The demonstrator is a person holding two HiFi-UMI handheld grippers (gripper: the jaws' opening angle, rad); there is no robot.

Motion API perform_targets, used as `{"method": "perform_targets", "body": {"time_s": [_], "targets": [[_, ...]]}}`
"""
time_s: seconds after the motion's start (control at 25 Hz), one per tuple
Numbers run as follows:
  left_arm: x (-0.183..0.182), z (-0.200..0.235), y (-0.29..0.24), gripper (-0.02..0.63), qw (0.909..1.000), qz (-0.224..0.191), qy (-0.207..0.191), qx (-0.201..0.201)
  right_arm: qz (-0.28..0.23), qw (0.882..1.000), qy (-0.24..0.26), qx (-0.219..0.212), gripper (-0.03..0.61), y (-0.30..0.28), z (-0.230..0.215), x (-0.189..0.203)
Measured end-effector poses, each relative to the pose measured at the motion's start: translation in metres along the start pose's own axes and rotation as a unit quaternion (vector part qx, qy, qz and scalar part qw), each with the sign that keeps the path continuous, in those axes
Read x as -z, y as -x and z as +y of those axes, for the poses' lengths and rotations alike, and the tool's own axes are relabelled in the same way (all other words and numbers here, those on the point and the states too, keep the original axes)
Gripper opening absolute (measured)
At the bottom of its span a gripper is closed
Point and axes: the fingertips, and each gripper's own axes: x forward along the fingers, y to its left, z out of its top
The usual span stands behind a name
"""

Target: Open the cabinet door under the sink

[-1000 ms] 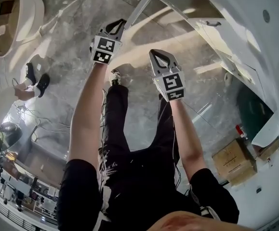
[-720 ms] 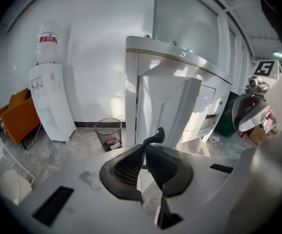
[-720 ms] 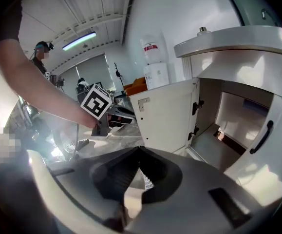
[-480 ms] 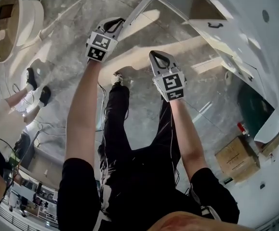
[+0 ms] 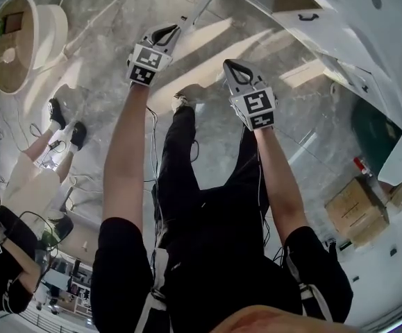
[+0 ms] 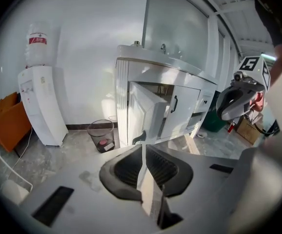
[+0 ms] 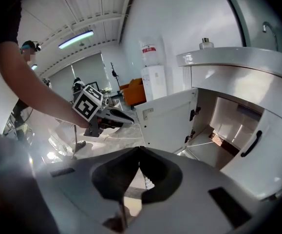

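Note:
The white cabinet door [image 6: 148, 110] under the sink [image 6: 160, 58] stands swung open. My left gripper [image 6: 142, 146] is shut on its black handle [image 6: 140, 137], which shows just past the jaw tips. In the head view my left gripper [image 5: 175, 30] sits at the door's edge [image 5: 199, 4]. From the right gripper view, the left gripper [image 7: 130, 121] reaches the open door [image 7: 170, 118], and the cabinet's inside [image 7: 228, 126] is bare. My right gripper [image 5: 230, 64] [image 7: 139, 149] hangs free beside the left one, shut on nothing.
A second door [image 7: 265, 145] with a black handle [image 7: 252, 143] stays closed to the right. A water dispenser [image 6: 41, 101] and a waste bin [image 6: 101, 135] stand left of the cabinet. A cardboard box [image 5: 357, 210] lies at the right, and a person [image 5: 27, 179] crouches at the left.
Both grippers have lifted a little, the left one still at the door's edge. The right one has drifted right. The person at the left has come further into view.

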Motion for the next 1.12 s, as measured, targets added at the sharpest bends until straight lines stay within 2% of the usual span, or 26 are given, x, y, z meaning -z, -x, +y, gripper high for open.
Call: {"method": "perform_targets", "body": {"time_s": [0.2, 0.4, 0.52, 0.76, 1.0, 1.12], "targets": [[-0.036, -0.025, 0.048, 0.027, 0.9982, -0.046, 0.026, -0.029, 0.007, 1.0, 0.009, -0.016, 0.058, 0.026, 0.016, -0.008], [-0.077, -0.076, 0.105, 0.015, 0.9931, -0.086, 0.056, -0.056, 0.008, 0.999, 0.031, -0.029, 0.058, 0.075, 0.019, -0.03], [-0.102, -0.119, 0.131, 0.015, 0.991, -0.103, 0.07, -0.05, 0.014, 0.998, 0.058, -0.036, 0.058, 0.112, 0.017, -0.039], [-0.166, -0.193, 0.17, 0.014, 0.9879, -0.132, 0.072, -0.039, 0.027, 0.993, 0.11, -0.044, 0.058, 0.189, 0.011, -0.042], [-0.213, -0.253, 0.177, 0.015, 0.9912, -0.129, 0.031, -0.005, 0.017, 0.995, 0.096, -0.024, 0.058, 0.256, 0.002, -0.043], [-0.231, -0.271, 0.185, 0.015, 0.9898, -0.138, 0.031, 0.01, -0.004, 0.996, 0.088, -0.007, 0.058, 0.282, 0.004, -0.051]]}}
